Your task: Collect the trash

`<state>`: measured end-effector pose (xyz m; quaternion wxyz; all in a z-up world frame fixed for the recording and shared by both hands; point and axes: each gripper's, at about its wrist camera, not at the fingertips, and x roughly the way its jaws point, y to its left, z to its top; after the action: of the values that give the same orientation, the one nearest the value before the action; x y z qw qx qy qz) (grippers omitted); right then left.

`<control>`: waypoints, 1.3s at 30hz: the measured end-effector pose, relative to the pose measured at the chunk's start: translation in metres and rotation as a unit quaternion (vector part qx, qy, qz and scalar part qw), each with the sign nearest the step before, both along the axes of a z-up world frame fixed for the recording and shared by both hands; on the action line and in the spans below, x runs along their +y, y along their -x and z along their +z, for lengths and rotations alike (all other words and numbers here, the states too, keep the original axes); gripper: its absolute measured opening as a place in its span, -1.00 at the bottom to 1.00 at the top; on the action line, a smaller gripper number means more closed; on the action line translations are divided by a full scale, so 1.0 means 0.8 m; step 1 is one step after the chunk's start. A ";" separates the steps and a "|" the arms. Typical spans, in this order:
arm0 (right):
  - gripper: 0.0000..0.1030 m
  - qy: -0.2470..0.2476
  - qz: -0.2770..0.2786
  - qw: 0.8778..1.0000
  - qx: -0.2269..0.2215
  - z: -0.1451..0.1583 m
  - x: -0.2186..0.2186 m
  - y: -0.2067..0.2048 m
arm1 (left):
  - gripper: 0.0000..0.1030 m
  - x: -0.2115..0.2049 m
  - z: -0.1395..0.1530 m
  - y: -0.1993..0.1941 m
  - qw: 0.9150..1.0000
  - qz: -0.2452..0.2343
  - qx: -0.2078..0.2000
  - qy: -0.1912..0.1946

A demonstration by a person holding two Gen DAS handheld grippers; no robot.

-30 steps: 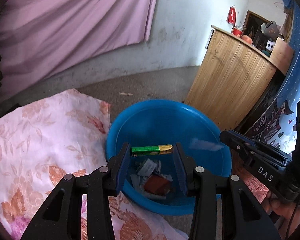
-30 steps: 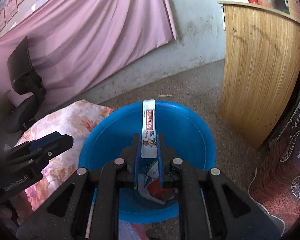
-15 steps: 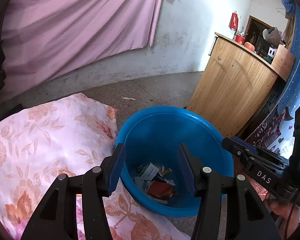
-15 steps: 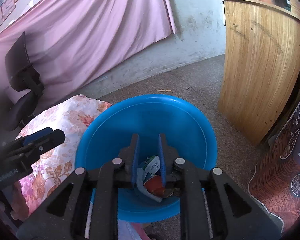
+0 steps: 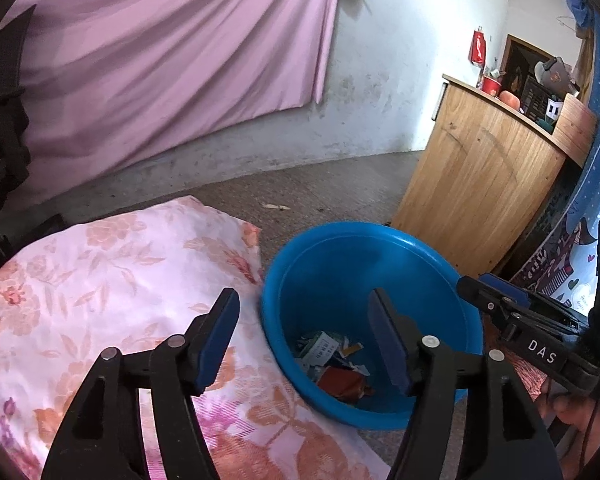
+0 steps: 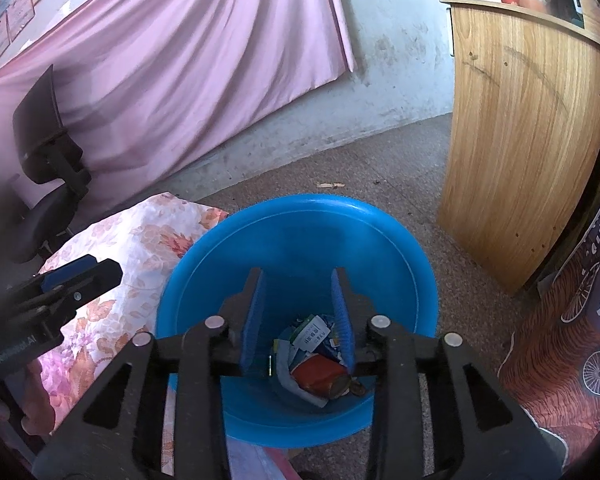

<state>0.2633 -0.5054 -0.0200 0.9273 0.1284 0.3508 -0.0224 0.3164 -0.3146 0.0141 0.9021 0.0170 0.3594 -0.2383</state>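
A blue plastic basin (image 5: 440,276) (image 6: 204,264) stands on the floor next to the floral bed. Trash (image 5: 332,364) (image 6: 316,356) lies at its bottom: paper scraps, wrappers and a red packet. My left gripper (image 5: 304,312) is open and empty, above the basin's left rim and the bed edge. My right gripper (image 6: 298,296) is open and empty, directly above the basin. Each gripper shows in the other's view, the right one (image 5: 512,312) at the right edge and the left one (image 6: 64,284) at the left edge.
A pink floral bedspread (image 5: 100,280) lies left of the basin. A wooden cabinet (image 5: 488,184) (image 6: 528,128) stands at the right. A pink curtain (image 5: 160,60) covers the far wall. A black office chair (image 6: 44,152) is at the left. A patterned cloth (image 6: 572,344) hangs at the right.
The left gripper let go of a green battery and the right let go of a white tube; both jaws opened. Both grippers rose, and the left shifted left.
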 end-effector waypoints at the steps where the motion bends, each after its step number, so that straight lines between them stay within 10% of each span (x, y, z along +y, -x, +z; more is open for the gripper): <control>1: 0.31 0.001 0.001 1.000 -0.001 0.001 0.002 0.000 | 0.31 0.006 0.001 0.002 1.000 0.005 -0.003 0.000; 7: 0.64 0.002 0.004 1.000 -0.005 0.008 0.016 0.001 | 0.85 0.046 0.007 0.020 0.999 0.035 -0.021 0.027; 13: 1.00 -0.002 0.018 1.000 -0.014 0.015 0.031 0.007 | 0.90 0.080 0.017 0.043 0.996 0.067 -0.049 0.024; 39: 1.00 0.029 0.065 0.987 -0.142 0.070 0.146 0.097 | 0.96 0.219 0.059 0.165 0.978 0.152 -0.145 0.018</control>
<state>0.1856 -0.3889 0.0358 0.9705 0.0808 0.2226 0.0460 0.1846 -0.1393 0.0616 0.9704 -0.0195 0.2193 -0.0994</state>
